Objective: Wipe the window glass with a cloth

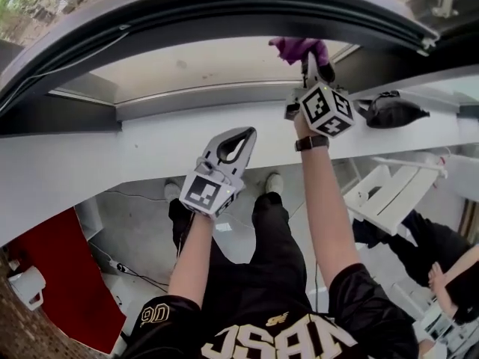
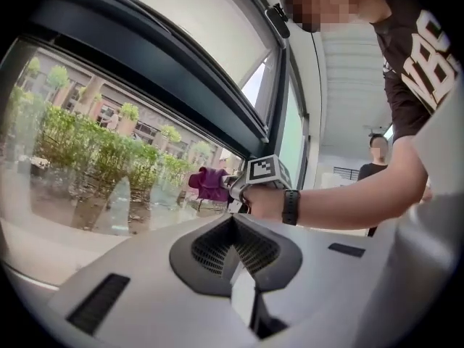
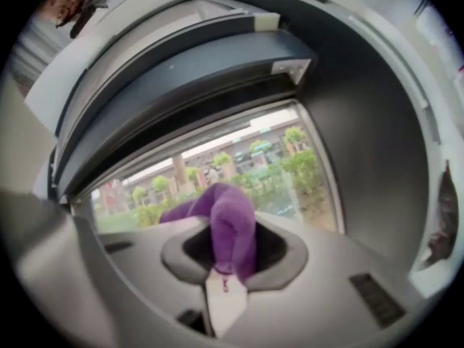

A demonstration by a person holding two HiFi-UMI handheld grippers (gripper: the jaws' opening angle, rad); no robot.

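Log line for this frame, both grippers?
right gripper: shut on purple cloth, held at window glass | left gripper: shut, empty, away from glass

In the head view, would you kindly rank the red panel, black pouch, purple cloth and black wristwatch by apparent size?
1. flat red panel
2. black fabric pouch
3. crumpled purple cloth
4. black wristwatch
Pouch and cloth look close; their order is unsure.

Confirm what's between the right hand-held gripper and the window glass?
Only the purple cloth, clamped in the right hand-held gripper; right gripper view shows it.
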